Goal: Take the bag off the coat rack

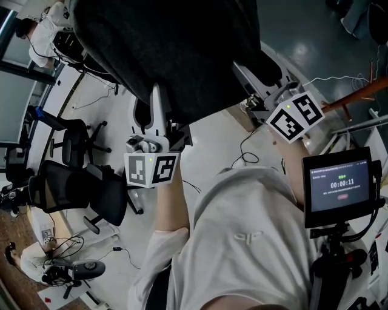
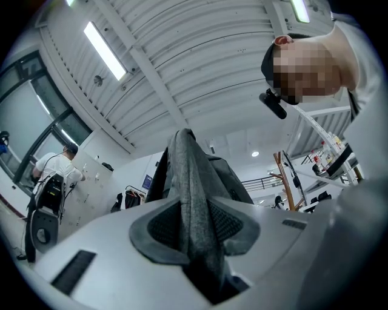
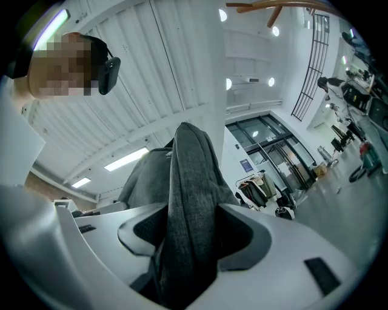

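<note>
A dark grey fabric bag [image 1: 182, 48] hangs in front of me, filling the top of the head view. My left gripper [image 1: 159, 108] reaches up to its lower edge, and in the left gripper view its jaws are shut on a grey fold of the bag [image 2: 195, 200]. My right gripper [image 1: 259, 85] comes in from the right side of the bag. There too the pads press on a grey fold [image 3: 189, 206]. Both grippers point upward. A wooden arm of the coat rack [image 1: 357, 94] shows at the right, and another crosses overhead [image 3: 273, 6].
Black office chairs [image 1: 85, 187] stand on the floor at the left, with cables lying about. A screen with a timer on a stand [image 1: 341, 184] is close at my right. One person stands far left [image 1: 48, 30]; another crouches at the lower left [image 1: 33, 260].
</note>
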